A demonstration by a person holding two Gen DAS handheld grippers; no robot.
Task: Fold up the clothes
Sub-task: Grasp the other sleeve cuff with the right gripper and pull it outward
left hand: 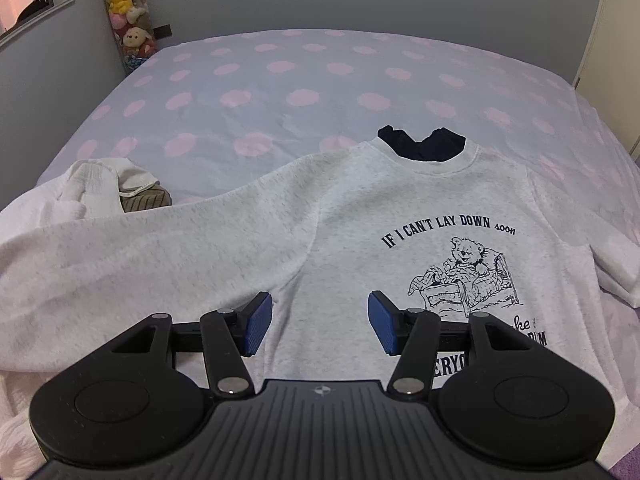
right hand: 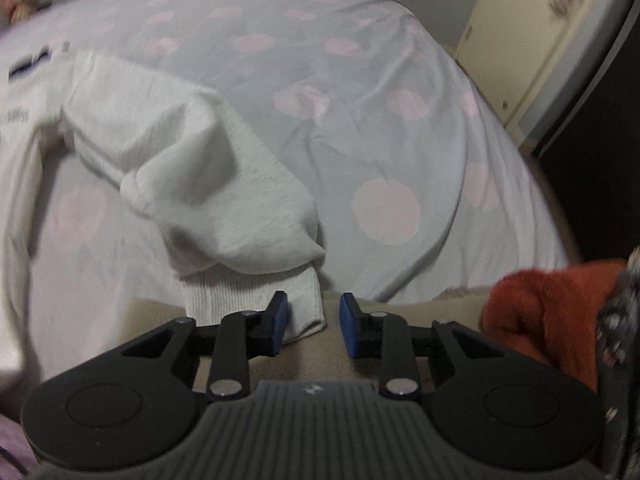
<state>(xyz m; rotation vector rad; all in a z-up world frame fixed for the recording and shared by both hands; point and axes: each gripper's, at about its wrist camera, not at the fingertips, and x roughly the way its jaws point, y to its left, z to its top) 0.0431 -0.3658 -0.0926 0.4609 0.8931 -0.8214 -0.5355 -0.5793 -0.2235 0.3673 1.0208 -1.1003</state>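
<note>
On a bed (left hand: 280,92) covered by a pale sheet with pink spots, a light grey sweatshirt (left hand: 360,208) lies face up, its neck away from the cameras. One sleeve (left hand: 140,248) stretches out to the left in the left wrist view.

Left gripper (left hand: 320,324): it hovers above the lower chest of the sweatshirt with its blue fingers (left hand: 258,322) set wide apart, holding nothing.

Right gripper (right hand: 313,324): the other sleeve (right hand: 224,184) runs lengthwise toward it, ribbed cuff (right hand: 256,300) nearest. The cuff's corner sits against the left-hand finger (right hand: 280,320). The other finger stands clear, so the fingers are partly open and not clamped on the cloth. A judgement: this hand is the nearer one for taking the cuff, and it wants to shift slightly leftward to centre it.

Printed on the chest in dark letters: "IF I CAN'T LAY DOWN soon", above a drawing of a bear in bed. Lower lines are cut off by the gripper.

A rust-red garment (right hand: 540,308) lies at the right edge.
</note>
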